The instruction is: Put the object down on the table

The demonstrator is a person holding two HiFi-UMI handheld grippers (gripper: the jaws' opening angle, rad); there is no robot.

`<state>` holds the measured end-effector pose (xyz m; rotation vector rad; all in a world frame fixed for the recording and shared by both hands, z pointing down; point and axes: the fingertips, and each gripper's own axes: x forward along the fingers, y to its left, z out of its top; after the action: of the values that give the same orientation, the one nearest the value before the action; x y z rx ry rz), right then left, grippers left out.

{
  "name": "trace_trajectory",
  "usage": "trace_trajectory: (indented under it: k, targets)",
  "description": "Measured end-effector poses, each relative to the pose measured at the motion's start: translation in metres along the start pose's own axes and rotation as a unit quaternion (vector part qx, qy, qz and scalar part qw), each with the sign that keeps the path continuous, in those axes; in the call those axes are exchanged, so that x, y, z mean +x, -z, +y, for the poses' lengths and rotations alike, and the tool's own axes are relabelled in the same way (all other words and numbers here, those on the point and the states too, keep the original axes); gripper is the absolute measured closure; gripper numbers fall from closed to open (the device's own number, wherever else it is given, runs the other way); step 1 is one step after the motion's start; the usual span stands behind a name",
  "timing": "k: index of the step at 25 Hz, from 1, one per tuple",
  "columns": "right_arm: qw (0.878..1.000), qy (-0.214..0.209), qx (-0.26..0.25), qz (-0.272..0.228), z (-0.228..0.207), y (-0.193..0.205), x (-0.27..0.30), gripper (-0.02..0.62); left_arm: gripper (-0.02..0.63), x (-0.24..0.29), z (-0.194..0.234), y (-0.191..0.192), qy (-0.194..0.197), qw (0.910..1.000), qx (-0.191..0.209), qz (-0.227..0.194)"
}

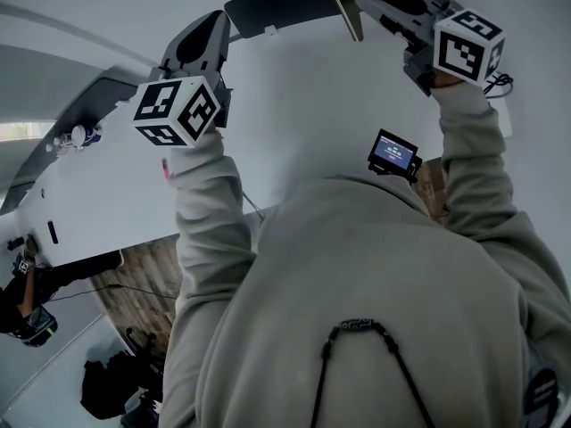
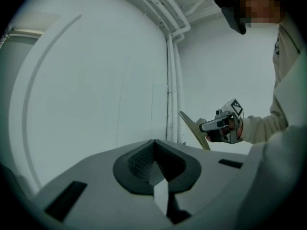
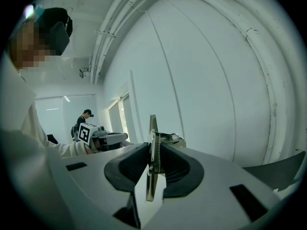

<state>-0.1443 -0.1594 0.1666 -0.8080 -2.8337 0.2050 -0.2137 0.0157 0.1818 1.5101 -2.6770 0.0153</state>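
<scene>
Right gripper [image 3: 153, 150]: jaws closed partway on a thin flat board [image 3: 152, 126], clamped edge-on beside its metal clip [image 3: 170, 138]; board held level in the air, well clear of any surface, presumably awaiting set-down. Left gripper [image 2: 154, 150]: jaws together, empty, idle. Board's face barely visible; white surface [image 1: 98, 203] below, table or wall, undecidable

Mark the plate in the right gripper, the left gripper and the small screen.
plate [image 3: 152, 123], right gripper view, its upper edge
left gripper [image 2: 154, 147], left gripper view, midway between its fingertips
screen [image 1: 393, 152], head view, its lit face
</scene>
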Motion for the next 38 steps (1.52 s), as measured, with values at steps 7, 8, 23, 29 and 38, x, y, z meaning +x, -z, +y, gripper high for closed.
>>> trace_trajectory:
  k: [7,8,23,29,38]
  targets:
    - [1.0,-0.001,0.01,0.016,-0.003,0.002,0.002,0.494,0.603,-0.001,0.004,0.011,-0.003,0.9997,-0.017,0.015]
    - [1.0,-0.002,0.012,0.019,-0.004,0.003,0.003,0.494,0.603,-0.001,0.005,0.012,-0.006,0.9996,-0.021,0.016]
    - [0.998,-0.006,0.027,0.049,-0.008,0.017,0.005,0.494,0.603,0.001,-0.013,0.026,0.001,0.9988,-0.031,0.037]
    - [0.998,-0.014,0.035,0.057,-0.013,0.027,0.006,0.494,0.603,0.003,-0.018,0.034,-0.001,0.9985,-0.037,0.041]
    - [0.996,-0.019,0.048,0.079,-0.016,0.037,0.009,0.494,0.603,0.001,-0.017,0.043,-0.002,0.997,-0.05,0.058]
